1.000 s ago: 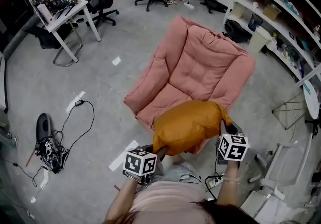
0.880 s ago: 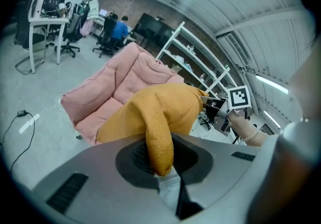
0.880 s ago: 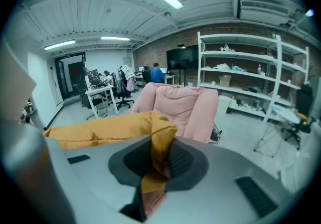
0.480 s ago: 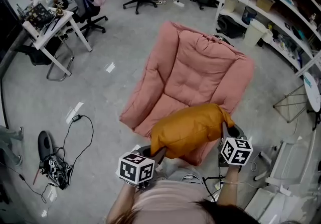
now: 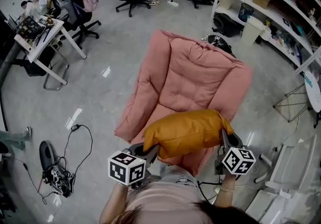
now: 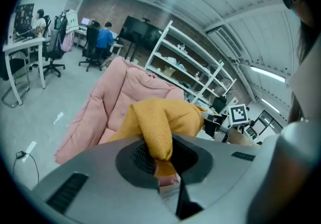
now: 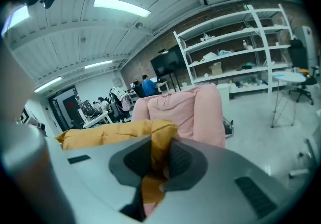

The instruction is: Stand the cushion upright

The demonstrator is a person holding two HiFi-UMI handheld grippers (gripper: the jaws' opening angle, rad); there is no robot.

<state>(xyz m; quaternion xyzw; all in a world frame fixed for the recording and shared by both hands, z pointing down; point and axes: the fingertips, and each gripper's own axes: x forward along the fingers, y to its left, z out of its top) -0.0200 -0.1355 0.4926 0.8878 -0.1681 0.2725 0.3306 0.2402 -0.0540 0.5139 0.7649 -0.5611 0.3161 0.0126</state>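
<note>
Cushion (image 5: 185, 131), orange, hangs lengthwise above the front of the pink armchair (image 5: 195, 77) in the head view, with the left claw (image 5: 152, 150) at one end and the right claw (image 5: 223, 138) at the other. Only the gripper views show the grips: each claw is nipped narrow on a fold of orange fabric

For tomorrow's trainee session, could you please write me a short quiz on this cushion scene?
1. True or false: the orange cushion lies on a bed.
2. What is the left gripper shut on? A) a bottle B) a corner of the cushion C) a book
3. How many grippers hold the cushion?
Key: 1 false; 2 B; 3 two, since the right gripper pinches the other corner.
</note>
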